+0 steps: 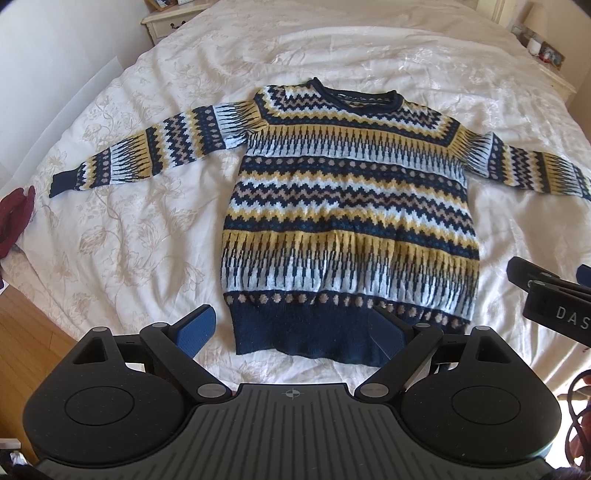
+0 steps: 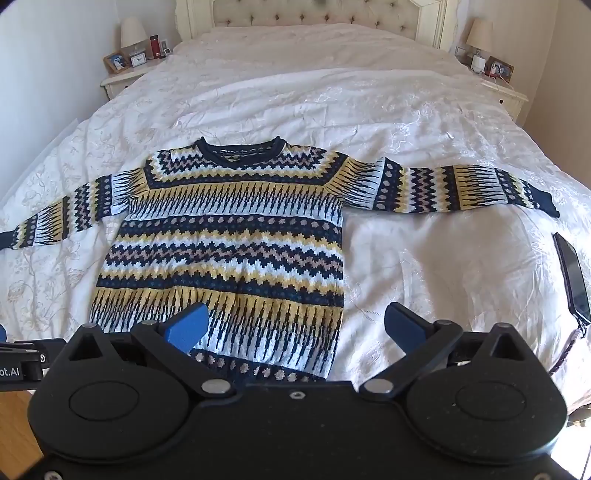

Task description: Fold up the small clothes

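Covering most of both frames, a white bedspread point(image 2: 406, 110) with a faint floral print lies wrinkled over a bed; a tufted cream headboard point(image 2: 314, 16) stands at the top centre of the right wrist view. A patterned sweater point(image 2: 229, 236) in navy, yellow, white and tan is spread flat on it, neck toward the headboard, both sleeves stretched out sideways, hem at the near edge. In the left wrist view the sweater point(image 1: 347, 206) sits centre frame. The left gripper point(image 1: 291, 332) hovers at the bottom of that frame, fingers spread wide apart with nothing between them, one blue pad over the hem band, the other over bare bedspread. The right gripper point(image 2: 295, 328) is likewise released, one pad over the sweater's lower part, the other over the bedspread. Cream nightstands flank the bed: one point(image 2: 122, 79) at upper left holds a lamp, a clock, a photo frame and a red bottle; one point(image 2: 509, 92) at upper right holds a lamp and frames. A dark phone point(image 2: 574, 277) lies at the right edge. Dark red cloth point(image 1: 14, 221) rests at the left edge of the left wrist view, with wooden floor point(image 1: 33, 339) below.
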The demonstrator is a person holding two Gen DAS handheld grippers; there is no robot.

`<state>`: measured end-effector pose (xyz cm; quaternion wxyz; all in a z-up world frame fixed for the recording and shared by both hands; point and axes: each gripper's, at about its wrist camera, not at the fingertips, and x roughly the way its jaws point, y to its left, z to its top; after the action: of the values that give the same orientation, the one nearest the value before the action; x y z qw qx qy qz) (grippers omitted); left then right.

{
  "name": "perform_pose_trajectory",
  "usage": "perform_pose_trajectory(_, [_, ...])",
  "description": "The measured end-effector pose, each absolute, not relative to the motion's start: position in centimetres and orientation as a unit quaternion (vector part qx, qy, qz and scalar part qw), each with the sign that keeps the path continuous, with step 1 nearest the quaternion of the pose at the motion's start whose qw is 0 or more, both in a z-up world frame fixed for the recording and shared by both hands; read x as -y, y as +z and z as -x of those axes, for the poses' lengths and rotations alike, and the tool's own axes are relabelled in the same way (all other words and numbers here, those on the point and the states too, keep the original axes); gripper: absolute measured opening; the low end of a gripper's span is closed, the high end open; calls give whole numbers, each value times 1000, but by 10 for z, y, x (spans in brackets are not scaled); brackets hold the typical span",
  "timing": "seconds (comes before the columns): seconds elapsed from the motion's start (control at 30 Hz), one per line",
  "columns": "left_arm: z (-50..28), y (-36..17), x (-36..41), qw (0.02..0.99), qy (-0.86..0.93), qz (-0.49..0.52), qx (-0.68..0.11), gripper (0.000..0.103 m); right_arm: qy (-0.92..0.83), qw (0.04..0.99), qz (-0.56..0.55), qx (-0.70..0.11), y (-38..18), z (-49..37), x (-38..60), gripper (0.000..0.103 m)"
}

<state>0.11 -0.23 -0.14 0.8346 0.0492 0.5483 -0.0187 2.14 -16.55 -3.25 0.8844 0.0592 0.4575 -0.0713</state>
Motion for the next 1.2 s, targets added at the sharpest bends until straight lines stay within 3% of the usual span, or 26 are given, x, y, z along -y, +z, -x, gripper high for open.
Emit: perform_pose_trajectory(1.2, [-15,-9,-6,827,-13,-44,-560,90,-65,877,-60,-473,-40,-34,157,101])
